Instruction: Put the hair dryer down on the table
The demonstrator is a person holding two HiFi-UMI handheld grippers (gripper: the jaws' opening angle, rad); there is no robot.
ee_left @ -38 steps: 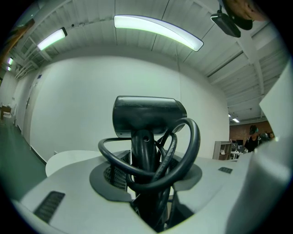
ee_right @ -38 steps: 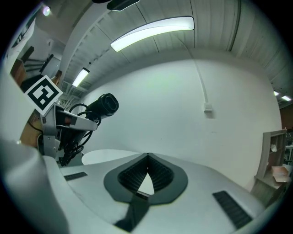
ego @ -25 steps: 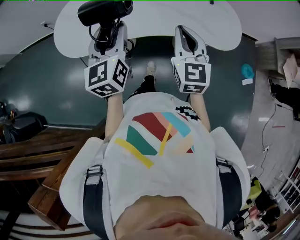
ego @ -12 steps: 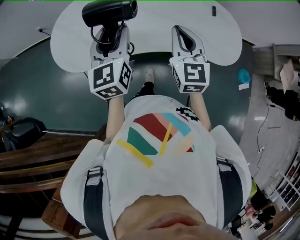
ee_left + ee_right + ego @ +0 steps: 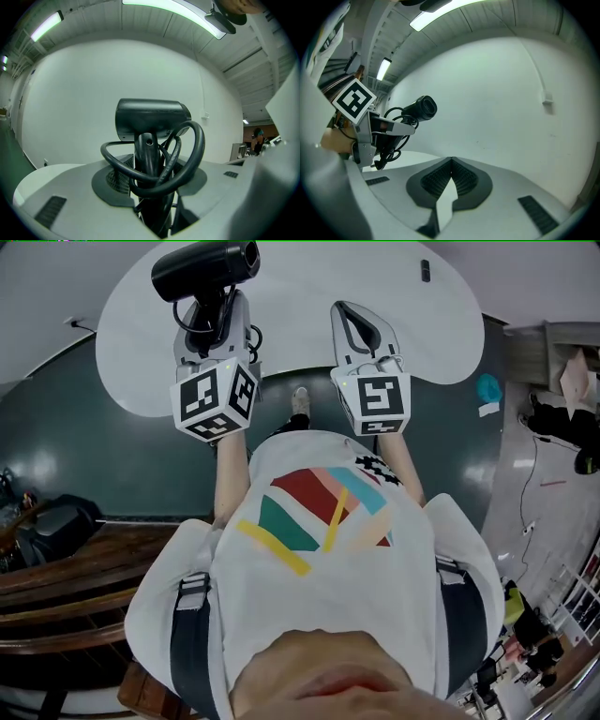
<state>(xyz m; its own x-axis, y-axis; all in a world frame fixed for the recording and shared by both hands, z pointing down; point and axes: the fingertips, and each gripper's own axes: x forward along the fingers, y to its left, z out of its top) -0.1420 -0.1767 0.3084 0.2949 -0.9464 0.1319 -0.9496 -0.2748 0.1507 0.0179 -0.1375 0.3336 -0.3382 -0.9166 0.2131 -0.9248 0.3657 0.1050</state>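
The hair dryer (image 5: 206, 268), black, is carried upright over the near-left part of the white table (image 5: 309, 282) and does not touch it. Its handle stands between the jaws of the left gripper (image 5: 214, 322), which pinch it. The barrel lies crosswise on top and the cord (image 5: 197, 145) is looped loosely round the handle.

To set it down well (a judgement from this pose alone), the gripper should lower until the dryer's underside or the slack cord bears on the table. It should then tip the barrel over so the dryer lies rather than stands, and only then spread the jaws. Release from height risks a topple or a roll, and the cord loops may snag a jaw on withdrawal. The bare surface ahead leaves ample room; a small dark object (image 5: 425, 270) lies well apart near the far edge.

Pose: both forearms (image 5: 225, 474) reach forward side by side, the grippers near level and pointing slightly down. The right gripper (image 5: 349, 317), beside the left, has its jaws pressed together on nothing.
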